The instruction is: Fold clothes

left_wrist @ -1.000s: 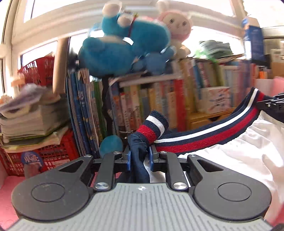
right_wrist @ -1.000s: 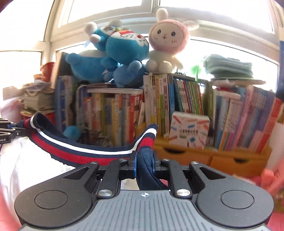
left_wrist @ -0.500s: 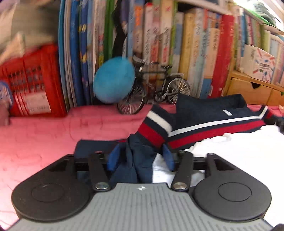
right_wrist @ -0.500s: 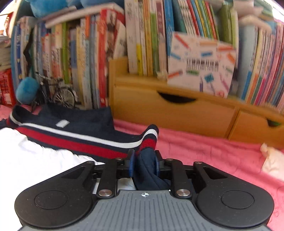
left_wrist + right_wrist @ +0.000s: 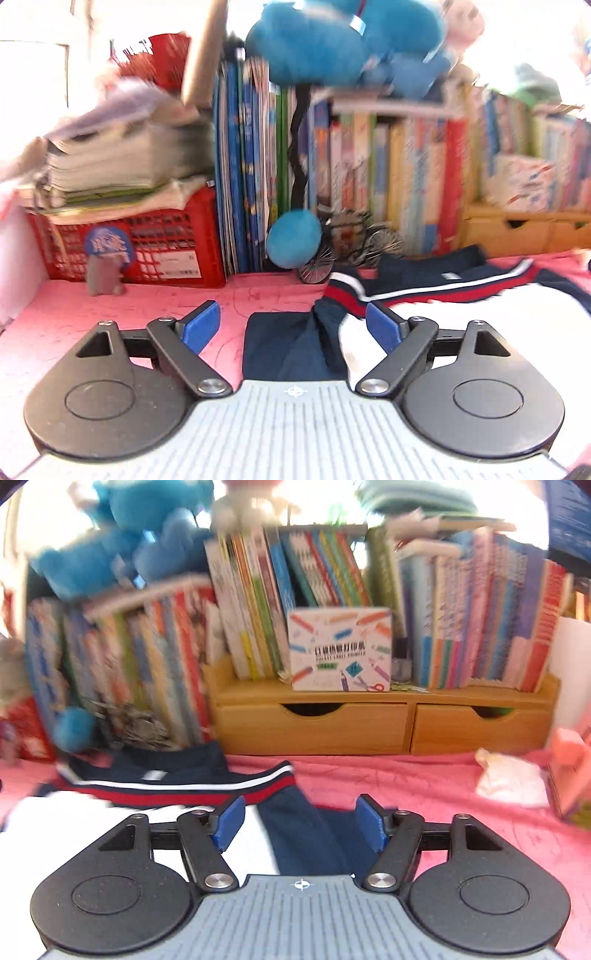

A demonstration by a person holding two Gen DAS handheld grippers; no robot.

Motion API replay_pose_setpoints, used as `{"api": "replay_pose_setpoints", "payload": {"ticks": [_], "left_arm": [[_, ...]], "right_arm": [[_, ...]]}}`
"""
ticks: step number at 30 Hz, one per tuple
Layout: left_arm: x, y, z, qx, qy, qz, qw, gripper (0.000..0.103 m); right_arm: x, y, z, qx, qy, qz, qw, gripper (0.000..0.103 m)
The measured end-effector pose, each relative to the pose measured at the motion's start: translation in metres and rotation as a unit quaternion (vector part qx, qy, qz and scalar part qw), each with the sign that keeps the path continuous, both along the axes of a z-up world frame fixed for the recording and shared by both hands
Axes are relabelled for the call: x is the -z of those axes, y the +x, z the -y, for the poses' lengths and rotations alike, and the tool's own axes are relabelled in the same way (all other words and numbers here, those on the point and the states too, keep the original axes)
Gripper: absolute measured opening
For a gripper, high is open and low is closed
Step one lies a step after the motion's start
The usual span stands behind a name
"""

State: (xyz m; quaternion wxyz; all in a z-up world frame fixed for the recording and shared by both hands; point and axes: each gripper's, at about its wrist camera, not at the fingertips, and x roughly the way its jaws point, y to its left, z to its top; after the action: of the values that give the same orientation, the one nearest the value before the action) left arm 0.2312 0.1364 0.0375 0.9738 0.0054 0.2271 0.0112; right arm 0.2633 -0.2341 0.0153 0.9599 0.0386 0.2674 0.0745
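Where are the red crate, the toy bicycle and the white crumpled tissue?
red crate (image 5: 166, 254), left wrist view, its front mesh wall.
toy bicycle (image 5: 317, 264), left wrist view, its front wheel.
white crumpled tissue (image 5: 511, 777), right wrist view, its middle.

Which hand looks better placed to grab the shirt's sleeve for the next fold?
Either, probably: each navy sleeve lies between open jaws, the left gripper over one sleeve, the right gripper over the other.

The garment (image 5: 461, 314) is laid on the cloth-covered surface (image 5: 110, 321), before a row of books (image 5: 388, 184). A crate (image 5: 147, 240) is set to its left, seemingly under stacked papers (image 5: 122, 162).
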Motion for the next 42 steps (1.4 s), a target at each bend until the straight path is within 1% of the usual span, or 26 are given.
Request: {"api": "replay_pose_setpoints", "payload": {"ticks": [3,4,6,8,11,13,14,15,17,20,22,23,24,26,28,30,32,34,35,36,37,38,39,40,41,42], "left_arm": [[-0.005,-0.046,0.011,0.022,-0.023,0.023,0.9992,0.087],[-0.002,-0.054,0.024,0.028,-0.021,0.024,0.9991,0.087],[0.01,-0.057,0.051,0.041,0.008,0.009,0.9991,0.086],[0.025,-0.055,0.077,0.051,0.045,-0.016,0.9976,0.085],[0.047,-0.051,0.093,0.048,0.109,-0.046,0.9919,0.084],[0.061,-0.047,0.096,0.04,0.152,-0.064,0.9855,0.085],[0.059,-0.045,0.088,0.026,0.158,-0.066,0.9848,0.085],[0.062,-0.045,0.078,0.009,0.184,-0.063,0.9809,0.086],[0.066,-0.045,0.058,-0.026,0.233,-0.056,0.9705,0.086],[0.067,-0.043,0.013,-0.077,0.256,-0.066,0.9614,0.088],[0.057,-0.045,-0.007,-0.074,0.219,-0.077,0.9699,0.091],[0.051,-0.048,-0.006,-0.076,0.214,-0.077,0.9708,0.089],[0.045,-0.055,-0.001,-0.072,0.222,-0.064,0.9703,0.081],[0.035,-0.074,0.015,-0.017,0.229,-0.032,0.9727,0.077],[0.024,-0.093,0.036,0.067,0.212,-0.009,0.975,0.077],[0.022,-0.109,0.062,0.142,0.217,-0.001,0.9657,0.08],[0.029,-0.123,0.093,0.22,0.248,0.003,0.9434,0.08],[0.043,-0.131,0.117,0.274,0.285,0.001,0.9184,0.08],[0.051,-0.132,0.126,0.291,0.301,-0.003,0.9082,0.079],[0.059,-0.132,0.135,0.307,0.315,-0.008,0.8979,0.077],[0.067,-0.127,0.138,0.317,0.321,-0.017,0.8923,0.071],[0.07,-0.122,0.14,0.316,0.318,-0.02,0.8937,0.052],[0.074,-0.116,0.142,0.315,0.315,-0.022,0.895,0.043],[0.077,-0.111,0.143,0.314,0.31,-0.025,0.8969,0.039],[0.074,-0.103,0.14,0.308,0.292,-0.032,0.9047,0.033],[0.072,-0.096,0.136,0.302,0.275,-0.039,0.912,0.032]], "right_arm": [[0.003,-0.039,-0.02,-0.038,0.006,0.004,0.999,0.068],[0.005,-0.051,-0.026,-0.051,0.007,0.006,0.999,0.068],[0.007,-0.077,-0.039,-0.076,0.011,0.008,0.997,0.061],[0.013,-0.088,-0.07,-0.107,-0.009,0.001,0.994,0.057],[0.024,-0.099,-0.1,-0.14,-0.031,-0.017,0.99,0.055],[0.036,-0.101,-0.102,-0.128,-0.094,-0.026,0.987,0.05],[0.042,-0.102,-0.103,-0.122,-0.126,-0.03,0.984,0.048],[0.049,-0.104,-0.105,-0.116,-0.157,-0.034,0.98,0.048],[0.057,-0.103,-0.078,-0.078,-0.201,-0.013,0.976,0.048],[0.059,-0.098,-0.025,0.003,-0.248,-0.022,0.969,0.048],[0.064,-0.097,0.003,0.043,-0.299,-0.018,0.953,0.048],[0.064,-0.102,0.01,0.049,-0.32,-0.017,0.946,0.047],[0.064,-0.106,0.018,0.055,-0.339,-0.015,0.939,0.042],[0.056,-0.13,0.019,0.001,-0.306,0.011,0.952,0.042],[0.049,-0.155,-0.003,-0.075,-0.301,0.045,0.95,0.042],[0.046,-0.174,-0.032,-0.15,-0.303,0.073,0.938,0.043],[0.051,-0.181,-0.064,-0.21,-0.311,0.086,0.923,0.043],[0.059,-0.181,-0.094,-0.255,-0.316,0.089,0.909,0.043],[0.064,-0.177,-0.107,-0.268,-0.319,0.086,0.905,0.043],[0.066,-0.17,-0.114,-0.269,-0.314,0.081,0.907,0.039],[0.068,-0.164,-0.122,-0.269,-0.309,0.075,0.909,0.035],[0.07,-0.158,-0.13,-0.27,-0.303,0.069,0.911,0.025],[0.068,-0.149,-0.129,-0.263,-0.28,0.058,0.921,0.024],[0.065,-0.141,-0.129,-0.255,-0.256,0.047,0.931,0.024],[0.063,-0.14,-0.125,-0.255,-0.245,0.047,0.934,0.024],[0.06,-0.138,-0.121,-0.254,-0.235,0.048,0.937,0.025]]}}
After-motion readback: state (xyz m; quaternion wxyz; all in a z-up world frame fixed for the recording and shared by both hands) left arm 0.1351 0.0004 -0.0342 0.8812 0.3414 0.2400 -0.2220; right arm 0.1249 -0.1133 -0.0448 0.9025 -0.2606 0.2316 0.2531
